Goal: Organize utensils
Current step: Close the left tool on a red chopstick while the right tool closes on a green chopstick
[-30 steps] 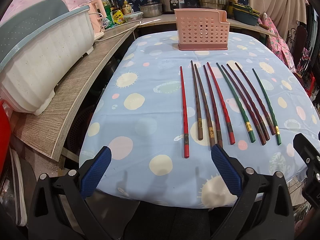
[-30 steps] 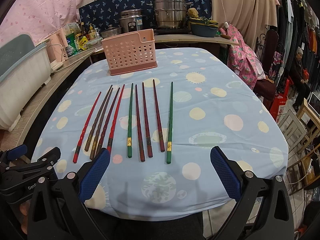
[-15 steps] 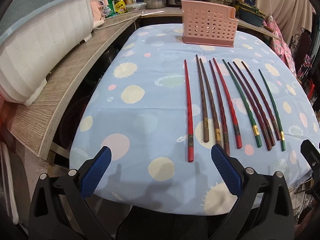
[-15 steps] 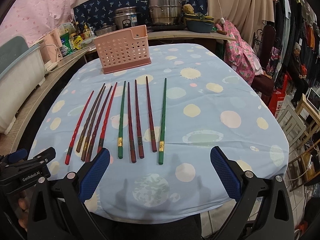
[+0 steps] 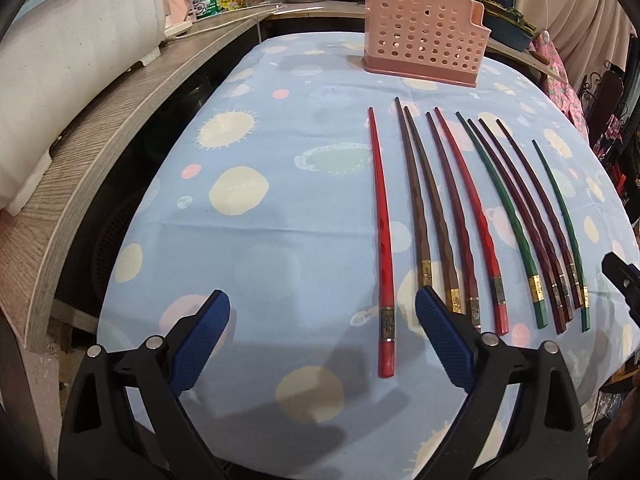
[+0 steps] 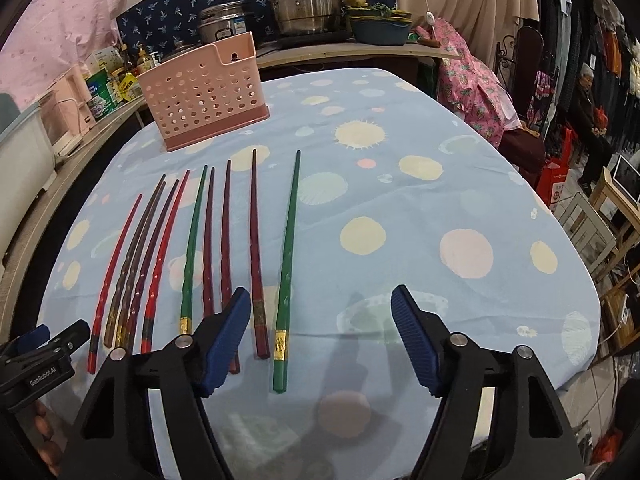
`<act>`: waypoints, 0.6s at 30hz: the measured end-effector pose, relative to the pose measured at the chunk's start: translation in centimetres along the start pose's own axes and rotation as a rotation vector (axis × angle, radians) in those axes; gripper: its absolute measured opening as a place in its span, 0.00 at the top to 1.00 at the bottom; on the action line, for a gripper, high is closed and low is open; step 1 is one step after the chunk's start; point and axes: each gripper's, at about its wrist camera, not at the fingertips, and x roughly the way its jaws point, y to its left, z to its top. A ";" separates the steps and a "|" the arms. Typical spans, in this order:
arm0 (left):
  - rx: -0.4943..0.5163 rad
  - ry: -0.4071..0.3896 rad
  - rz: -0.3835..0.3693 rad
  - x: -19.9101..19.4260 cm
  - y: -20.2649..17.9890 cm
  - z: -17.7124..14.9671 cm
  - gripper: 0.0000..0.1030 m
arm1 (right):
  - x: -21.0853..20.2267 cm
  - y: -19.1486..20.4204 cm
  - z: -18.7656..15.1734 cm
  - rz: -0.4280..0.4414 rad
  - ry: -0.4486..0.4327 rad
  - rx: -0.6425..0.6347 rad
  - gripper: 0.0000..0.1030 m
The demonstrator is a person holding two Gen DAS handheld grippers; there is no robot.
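**Left wrist view: both grippers spread, nothing held**

Left gripper (image 5: pixel 322 344) wide open – red chopstick (image 5: pixel 382 240) lies between its pads (untouched).

Right wrist view: right gripper (image 6: pixel 318 338) agape, empty – green chopstick (image 6: pixel 287 264) between fingers; pink holder (image 6: pixel 204 96) well beyond.

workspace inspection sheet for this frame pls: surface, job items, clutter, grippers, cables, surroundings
Surface: table under a blue spotted cloth, flat.
Job's things: nine chopsticks lying side by side, thick ends toward the cameras; pink perforated holder upright at the far end, no chopsticks seen in it.
Clutter: nothing seen on the cloth.
Grippers: left gripper and right gripper, jaws open, holding nothing, above the near ends of the chopsticks.
Cables: white cord on the side counter.
Surroundings: steel pots, bottles, white bin, seated person.
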 end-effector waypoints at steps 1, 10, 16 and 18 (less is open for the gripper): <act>0.001 0.003 -0.002 0.2 -0.1 0.0 0.14 | 0.5 0.1 0.0 0.000 0.008 -0.003 0.41; 0.001 0.035 -0.006 1.5 0.1 -0.5 0.21 | 2.2 0.8 -1.0 0.001 0.048 -0.014 0.66; 0.004 0.015 -0.014 1.1 0.3 -1.1 0.30 | 1.7 0.6 -1.7 0.002 0.042 -0.016 0.71; 0.010 0.010 -0.017 0.9 0.2 -1.4 0.35 | 1.4 0.5 -2.1 -0.003 0.038 -0.024 0.73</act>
